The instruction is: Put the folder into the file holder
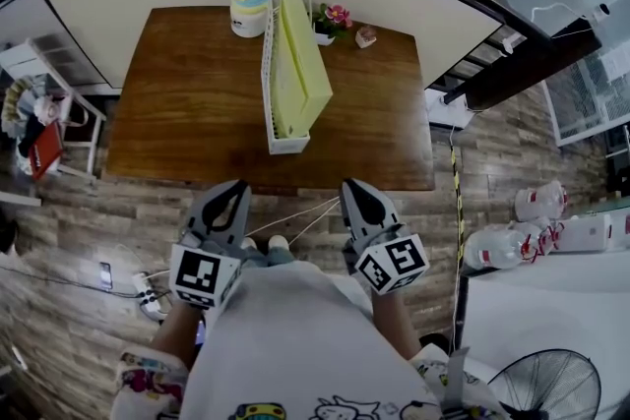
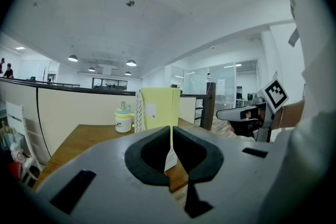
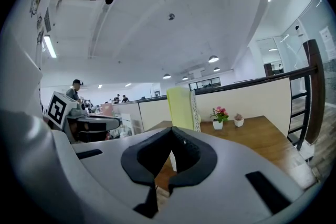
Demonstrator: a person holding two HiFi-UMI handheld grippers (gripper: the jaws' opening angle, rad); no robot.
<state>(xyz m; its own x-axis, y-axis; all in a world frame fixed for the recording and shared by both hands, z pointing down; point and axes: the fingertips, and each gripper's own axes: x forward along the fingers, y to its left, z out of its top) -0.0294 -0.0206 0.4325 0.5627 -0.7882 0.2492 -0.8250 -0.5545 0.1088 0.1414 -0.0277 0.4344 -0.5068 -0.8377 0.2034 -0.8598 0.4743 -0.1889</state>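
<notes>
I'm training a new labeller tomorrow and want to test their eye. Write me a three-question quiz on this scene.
1. True or false: the yellow folder stands inside the white file holder.
2. Pick one. The left gripper and right gripper are:
A. clamped on the folder
B. shut with nothing between the fingers, short of the table
C. wide open over the holder
3. Fill in: the small pot near the holder's far end carries pink ____.

Key: 1 true; 2 B; 3 flowers.
</notes>
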